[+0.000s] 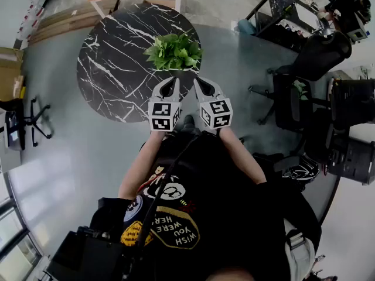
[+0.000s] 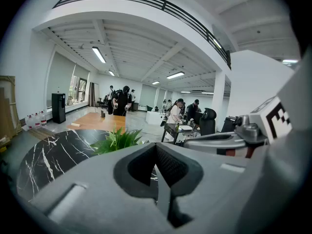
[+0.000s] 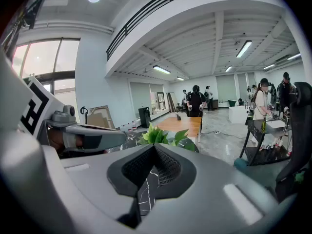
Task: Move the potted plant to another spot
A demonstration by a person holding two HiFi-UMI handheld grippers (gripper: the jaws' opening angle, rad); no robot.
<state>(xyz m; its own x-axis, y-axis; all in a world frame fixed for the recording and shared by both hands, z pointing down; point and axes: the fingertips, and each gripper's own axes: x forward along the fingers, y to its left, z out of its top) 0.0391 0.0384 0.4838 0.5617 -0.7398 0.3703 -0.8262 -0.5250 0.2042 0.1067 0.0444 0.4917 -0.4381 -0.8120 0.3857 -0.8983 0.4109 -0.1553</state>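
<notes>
Here, head view, plant [image 1: 174, 51]: it stands on the right part of the round black table [image 1: 111, 69].
Head view, grippers: the left gripper [image 1: 174, 81] and the right gripper [image 1: 197, 81] are side by side over the near edge of the table. They are just before the plant, apart from it, and their tips point toward it.
Left gripper view, jaws: closed together at the tips, with nothing held.
Left gripper view, plant: beyond the tips, a little to the left, on the table. The right gripper shows at the right.
Right gripper view, jaws: fully closed, with nothing between them.
Right gripper view, plant: straight beyond the tips, not touched. The left gripper shows at the left.
</notes>
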